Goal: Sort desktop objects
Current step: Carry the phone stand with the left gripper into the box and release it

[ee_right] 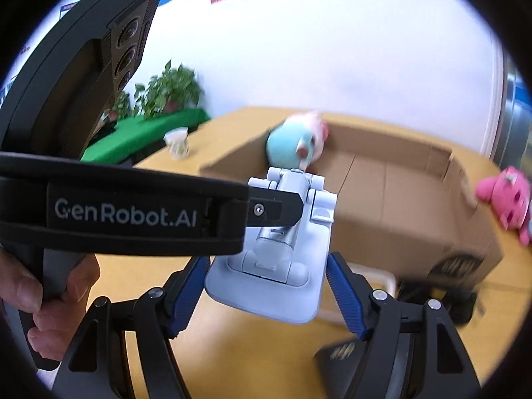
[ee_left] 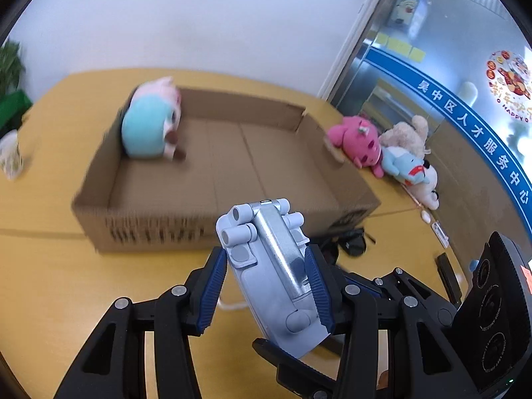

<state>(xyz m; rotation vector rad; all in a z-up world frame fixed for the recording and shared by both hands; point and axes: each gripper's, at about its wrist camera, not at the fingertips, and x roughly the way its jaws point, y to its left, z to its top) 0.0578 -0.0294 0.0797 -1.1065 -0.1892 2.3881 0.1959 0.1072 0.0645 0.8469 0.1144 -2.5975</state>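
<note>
A pale blue folding phone stand [ee_left: 272,272] is held in the air in front of the open cardboard box [ee_left: 139,226]. My left gripper [ee_left: 266,282] is shut on it, blue pads on both its sides. In the right wrist view the stand [ee_right: 282,249] sits between my right gripper's [ee_right: 266,286] blue fingers [ee_right: 342,289], with small gaps on each side; the left gripper's black finger crosses over the stand. A teal and pink plush [ee_left: 149,126] lies in the box's far left corner.
A pink plush [ee_left: 359,143], a blue one [ee_left: 405,166] and beige ones lie right of the box by the glass wall. Black items [ee_left: 349,242] lie by the box's near right corner. A paper cup [ee_left: 10,156] stands at left; plants [ee_right: 166,89] stand behind.
</note>
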